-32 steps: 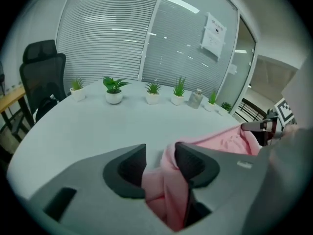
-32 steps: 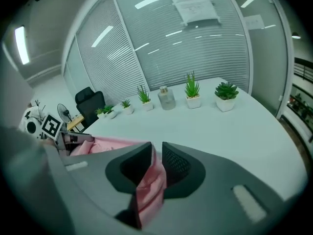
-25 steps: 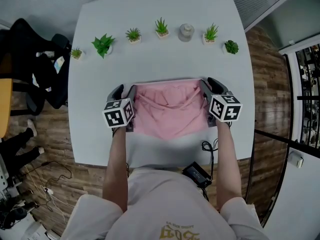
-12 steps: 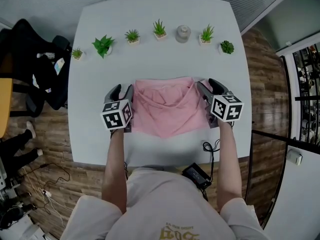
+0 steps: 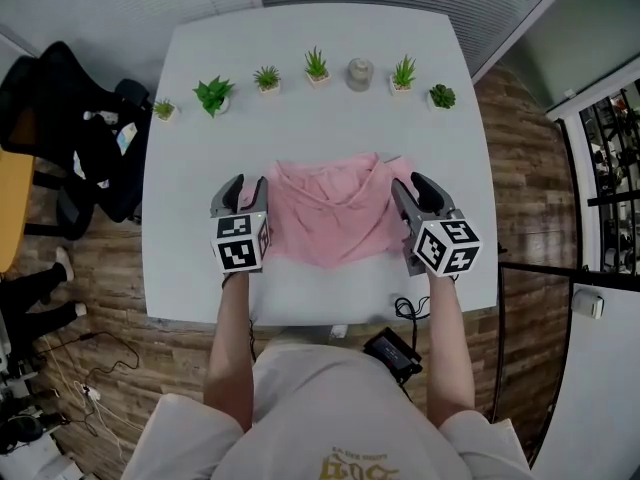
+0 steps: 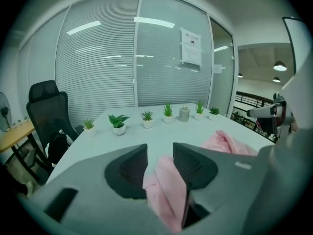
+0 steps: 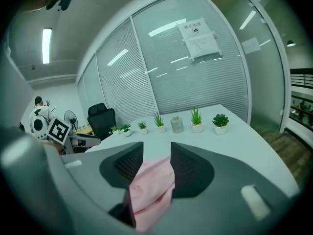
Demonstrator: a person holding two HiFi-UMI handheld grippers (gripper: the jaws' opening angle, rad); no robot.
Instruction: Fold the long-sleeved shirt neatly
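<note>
- Your left gripper (image 5: 245, 190), left of centre: the jaws have just been closing and now pinch the left edge of the long-sleeved shirt (image 5: 330, 213). Pink cloth sits between the pads.
- The shirt, frame centre, is strung between both grippers over the white table (image 5: 300, 118), its lower edge sagging to a point. Judged light and limp: it drapes and holds no crease unaided. Grip it at the outer edges, through doubled layers.
- Your right gripper (image 5: 412, 186), right of centre: the jaws have just been closing and are clamped on the shirt's right edge.
</note>
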